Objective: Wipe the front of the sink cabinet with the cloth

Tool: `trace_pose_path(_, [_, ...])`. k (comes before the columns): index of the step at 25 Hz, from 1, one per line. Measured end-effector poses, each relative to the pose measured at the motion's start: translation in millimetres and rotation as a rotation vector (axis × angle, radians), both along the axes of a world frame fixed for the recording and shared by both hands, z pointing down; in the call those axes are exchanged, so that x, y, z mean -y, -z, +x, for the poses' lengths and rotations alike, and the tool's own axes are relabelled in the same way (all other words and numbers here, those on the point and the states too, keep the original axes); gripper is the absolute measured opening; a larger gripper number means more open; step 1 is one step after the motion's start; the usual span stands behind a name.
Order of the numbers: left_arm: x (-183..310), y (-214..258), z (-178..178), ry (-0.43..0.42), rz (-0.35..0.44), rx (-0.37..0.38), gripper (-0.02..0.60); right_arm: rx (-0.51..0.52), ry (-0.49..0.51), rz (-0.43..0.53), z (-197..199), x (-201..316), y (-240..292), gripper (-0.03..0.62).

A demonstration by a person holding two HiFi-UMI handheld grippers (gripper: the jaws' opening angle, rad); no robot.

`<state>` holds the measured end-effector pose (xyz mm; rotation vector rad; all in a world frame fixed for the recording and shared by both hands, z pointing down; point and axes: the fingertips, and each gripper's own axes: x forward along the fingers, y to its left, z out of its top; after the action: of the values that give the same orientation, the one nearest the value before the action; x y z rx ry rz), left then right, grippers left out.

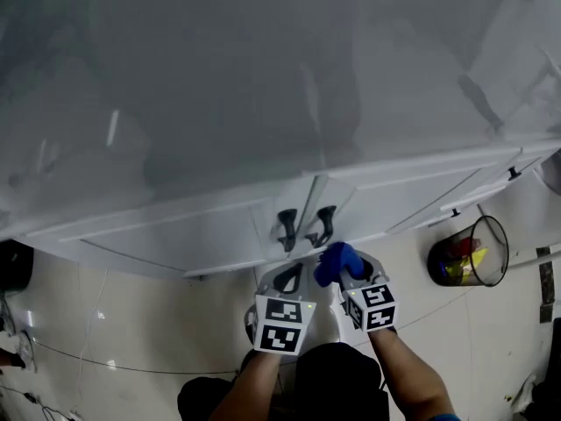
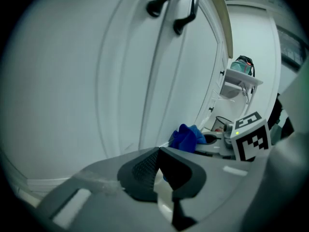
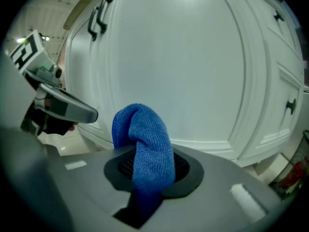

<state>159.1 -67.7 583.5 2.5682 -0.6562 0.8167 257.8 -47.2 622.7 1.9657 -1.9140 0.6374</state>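
right hand-held gripper (image 3: 150, 170) clamped on blue cloth (image 3: 145, 139), which is bunched above its jaws | left hand-held gripper (image 2: 157, 154) just beside, jaws together, nothing between | both near foot of white sink cabinet door (image 1: 219, 226) | dark handles (image 1: 304, 227) above | wire bin (image 1: 470, 253) at right

No words, numbers, brand names or signs can be read in any view. The only printed marks are the black-and-white square markers, on the cube of the left hand-held gripper (image 1: 287, 281) and on the cube of the right hand-held gripper (image 1: 346, 268). They are blocky patterns and contain no letters or digits.
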Motion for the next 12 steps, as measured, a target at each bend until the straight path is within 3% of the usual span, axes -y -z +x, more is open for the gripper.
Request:
trace_pose_path(6, [-21.9,-14.1,57.7,-0.068,-0.029,-0.03,0.006,-0.021,-0.123,-0.006,82.7,-25.4,4.1,0.083])
trace_pose_path(12, [-37.5,-31.3,91.5,-0.116,-0.056,-0.019,0.006,-0.026,-0.272,-0.037,159.6,-57.4,-8.4,0.083])
